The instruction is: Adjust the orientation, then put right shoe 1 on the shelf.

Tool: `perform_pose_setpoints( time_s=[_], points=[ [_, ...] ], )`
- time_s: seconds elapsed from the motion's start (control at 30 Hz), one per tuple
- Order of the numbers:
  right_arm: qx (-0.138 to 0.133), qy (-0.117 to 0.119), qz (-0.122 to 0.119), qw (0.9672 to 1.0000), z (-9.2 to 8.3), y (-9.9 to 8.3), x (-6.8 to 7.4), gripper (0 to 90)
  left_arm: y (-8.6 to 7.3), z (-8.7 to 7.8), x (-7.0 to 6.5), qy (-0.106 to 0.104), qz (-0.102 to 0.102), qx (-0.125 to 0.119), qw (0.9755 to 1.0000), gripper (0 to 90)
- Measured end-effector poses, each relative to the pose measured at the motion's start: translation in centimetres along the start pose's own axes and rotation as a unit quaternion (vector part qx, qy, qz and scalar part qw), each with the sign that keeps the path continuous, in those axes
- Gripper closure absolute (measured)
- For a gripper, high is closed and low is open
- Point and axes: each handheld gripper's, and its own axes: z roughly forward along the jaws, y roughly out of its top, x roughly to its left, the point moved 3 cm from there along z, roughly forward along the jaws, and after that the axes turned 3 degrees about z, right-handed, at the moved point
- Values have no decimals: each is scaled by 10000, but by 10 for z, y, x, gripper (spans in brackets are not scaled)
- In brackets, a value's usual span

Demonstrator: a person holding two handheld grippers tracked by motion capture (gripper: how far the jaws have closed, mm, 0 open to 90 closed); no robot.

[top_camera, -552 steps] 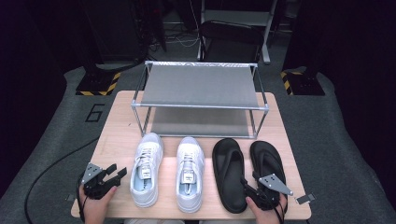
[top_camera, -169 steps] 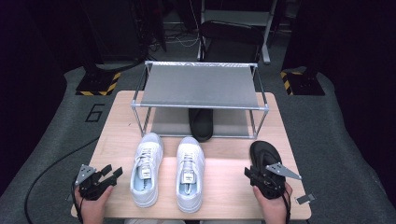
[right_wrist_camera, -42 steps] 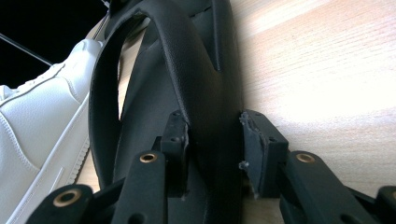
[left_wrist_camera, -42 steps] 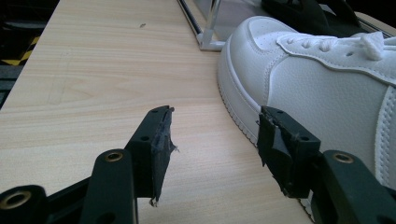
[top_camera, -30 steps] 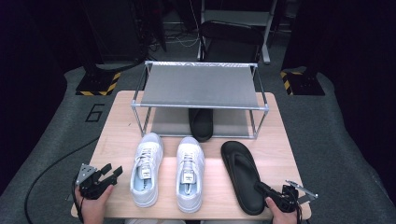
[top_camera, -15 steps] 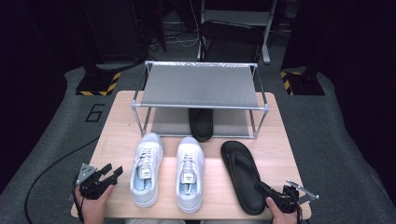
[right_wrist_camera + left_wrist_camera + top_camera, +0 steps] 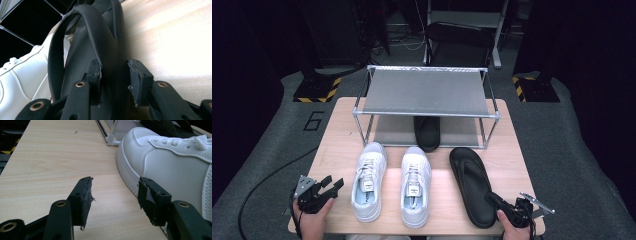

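A black flip-flop [image 7: 471, 182] lies toe-away on the wooden table [image 7: 339, 135], right of two white sneakers [image 7: 368, 182] [image 7: 414, 185]. My right gripper [image 7: 492, 197] is at its heel, and in the right gripper view the jaws [image 7: 113, 70] are shut on the flip-flop's [image 7: 110, 45] sole and strap. A second black flip-flop [image 7: 427, 131] sits on the lower level of the metal shoe rack [image 7: 424, 90]. My left gripper [image 7: 333, 181] rests at the table's front left, open [image 7: 115, 190] with nothing in it, next to a sneaker [image 7: 175, 162].
The rack stands across the back half of the table; its top shelf is bare. Bare wood lies left of the sneakers and right of the flip-flop. A white sneaker [image 7: 22, 75] lies close on the flip-flop's other side.
Since the earliest frame, one flip-flop has gone under the rack. The other, held up at the right some seconds ago, now lies flat. Nothing moved in the last second.
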Motion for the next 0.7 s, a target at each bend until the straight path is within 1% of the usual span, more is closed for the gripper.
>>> perform_pose_setpoints(
  time_s=[0.07, 0.1, 0.13, 0.17, 0.2, 0.23, 0.3, 0.33, 0.37, 0.47, 0.5, 0.53, 0.57, 0.63, 0.7],
  points=[
    [36, -38, -64, 10000, -1, 1, 1, 643, 0, 0, 0, 12, -19, -13, 10000, 448],
    [7, -37, 29, 10000, -1, 2, 3, 643, 0, 1, 0, 44, -37, -74, 10000, 447],
    [0, -32, -55, 10000, -1, 2, 2, 643, 0, 1, 0, 40, -35, -65, 10000, 447],
    [-32, -39, -52, 10000, -1, 3, 3, 644, 0, 0, 1, 8, -27, -10, 10000, 447],
    [-71, -25, -64, 10000, -1, 4, 4, 644, 0, 0, 1, 10, -31, -14, 10000, 447],
    [-83, -17, 12, 10000, -1, 4, 5, 644, -1, 0, 1, 8, -34, -9, 10000, 447],
    [-145, 14, 10, 9999, 0, 7, 6, 644, -1, 0, 1, 8, -39, -8, 10000, 448],
    [-156, 11, -32, 9999, 0, 8, 7, 644, -1, 0, 1, 17, -35, -34, 10000, 447],
    [-182, 1, 5, 9998, 1, 9, 8, 644, 0, 0, 1, 46, -45, -76, 10000, 447],
    [-200, -7, -45, 9998, 5, 13, 10, 644, -1, 0, 1, 42, -55, -88, 9999, 447],
    [-223, 2, -4, 9998, 6, 13, 11, 644, -1, 0, 1, 44, -53, -74, 9999, 447],
    [-210, -24, -30, 9998, 7, 14, 11, 644, 0, 1, 1, 42, -51, -74, 10000, 447],
    [-225, -13, -36, 9997, 9, 15, 11, 644, 0, 0, 1, 6, -30, -21, 10000, 447],
    [-203, -59, 36, 9998, 12, 16, 11, 644, 0, 1, 1, 33, -37, -73, 10000, 447],
    [-224, -44, 18, 9997, 16, 18, 11, 644, 0, 0, 1, 0, -30, -25, 10000, 447]
  ],
)
